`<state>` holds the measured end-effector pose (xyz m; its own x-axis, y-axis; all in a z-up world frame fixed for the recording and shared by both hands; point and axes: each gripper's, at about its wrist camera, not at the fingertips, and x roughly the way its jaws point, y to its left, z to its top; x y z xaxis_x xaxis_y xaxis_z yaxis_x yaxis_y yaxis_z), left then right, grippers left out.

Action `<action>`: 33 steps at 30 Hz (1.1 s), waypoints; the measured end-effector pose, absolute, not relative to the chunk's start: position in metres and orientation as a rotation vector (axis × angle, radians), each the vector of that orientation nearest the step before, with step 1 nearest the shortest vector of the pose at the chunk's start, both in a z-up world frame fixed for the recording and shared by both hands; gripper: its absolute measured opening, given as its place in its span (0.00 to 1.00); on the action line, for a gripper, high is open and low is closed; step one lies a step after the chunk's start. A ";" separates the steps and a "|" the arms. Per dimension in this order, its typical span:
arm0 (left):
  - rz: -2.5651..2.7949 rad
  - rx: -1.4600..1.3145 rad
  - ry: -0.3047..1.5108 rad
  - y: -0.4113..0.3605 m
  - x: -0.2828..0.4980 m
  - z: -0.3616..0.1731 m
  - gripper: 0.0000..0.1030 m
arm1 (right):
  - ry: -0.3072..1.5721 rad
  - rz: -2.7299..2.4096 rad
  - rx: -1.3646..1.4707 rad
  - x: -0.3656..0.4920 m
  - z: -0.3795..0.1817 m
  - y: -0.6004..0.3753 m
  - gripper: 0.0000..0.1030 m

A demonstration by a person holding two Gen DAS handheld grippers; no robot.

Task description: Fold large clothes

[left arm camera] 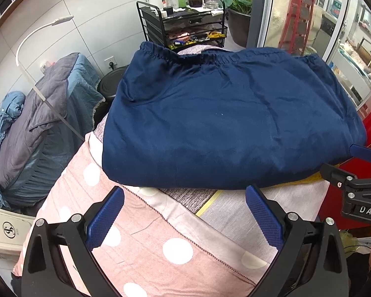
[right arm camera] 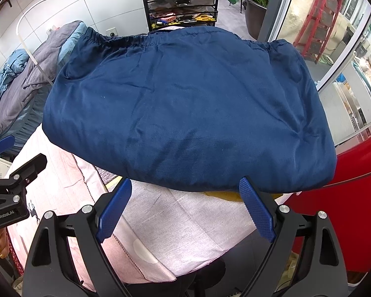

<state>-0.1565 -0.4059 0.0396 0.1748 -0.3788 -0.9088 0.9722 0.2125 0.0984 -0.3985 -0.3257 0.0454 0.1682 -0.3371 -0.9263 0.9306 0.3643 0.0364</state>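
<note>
Grey wall tiles, a white gooseneck lamp [left arm camera: 37,34] and a heap of blue-grey quilts [left arm camera: 39,123] fill the left of the room, with a black wire cart of bottles [left arm camera: 183,17] behind and a glass door further right. Nearer, a pink polka-dot sheet [left arm camera: 160,242] and a grey woven cloth [right arm camera: 175,212] cover the table, and on them lies the task's garment, a navy elastic-hemmed garment [left arm camera: 230,118], already folded into a thick pad with its gathered edge at the far side. A bit of yellow cloth [right arm camera: 222,195] peeks from under its near edge.

The left tool [left arm camera: 184,203] hangs with its jaws spread wide and empty, just short of the pad's near fold. The right tool [right arm camera: 185,193] is likewise spread and holds nothing, its tips at the near fold.

The likely trouble is the fabric itself: it looks slick and bulky, so a pinch of only the top layer could peel the fold apart. A bite taken too low might drag the yellow cloth or the covers along. Toward the right the pad sits near the table's edge, beside a red panel [right arm camera: 353,198], and an uneven lift could slide it off
</note>
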 end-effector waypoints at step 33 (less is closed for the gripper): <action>-1.156 0.844 0.927 -0.406 -0.164 0.040 0.94 | 1.021 -1.026 0.739 -0.402 0.042 -0.321 0.85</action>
